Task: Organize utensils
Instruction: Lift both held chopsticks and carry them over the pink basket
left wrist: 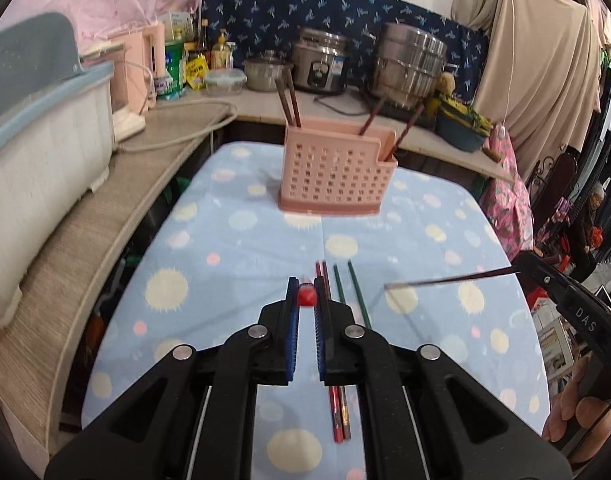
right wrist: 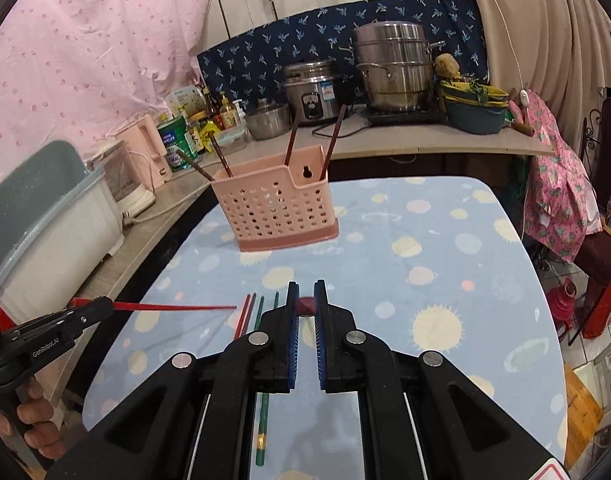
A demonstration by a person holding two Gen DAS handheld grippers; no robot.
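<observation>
Evidently mid-carry: both grippers' fingers pinched a chopstick apiece, left gripper [left wrist: 306, 298] a red chopstick [right wrist: 177, 307], right gripper [right wrist: 306, 306] a dark chopstick [left wrist: 445, 279]. Next, tilt tips into the pink holder [left wrist: 335, 170] near the worktop's far edge.

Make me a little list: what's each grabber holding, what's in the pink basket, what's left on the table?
left gripper: shut on red chopstick
right gripper: shut on dark chopstick
pink basket: four dark chopsticks standing inside
blue dotted tablecloth: loose red pair and green pair lying flat
</observation>
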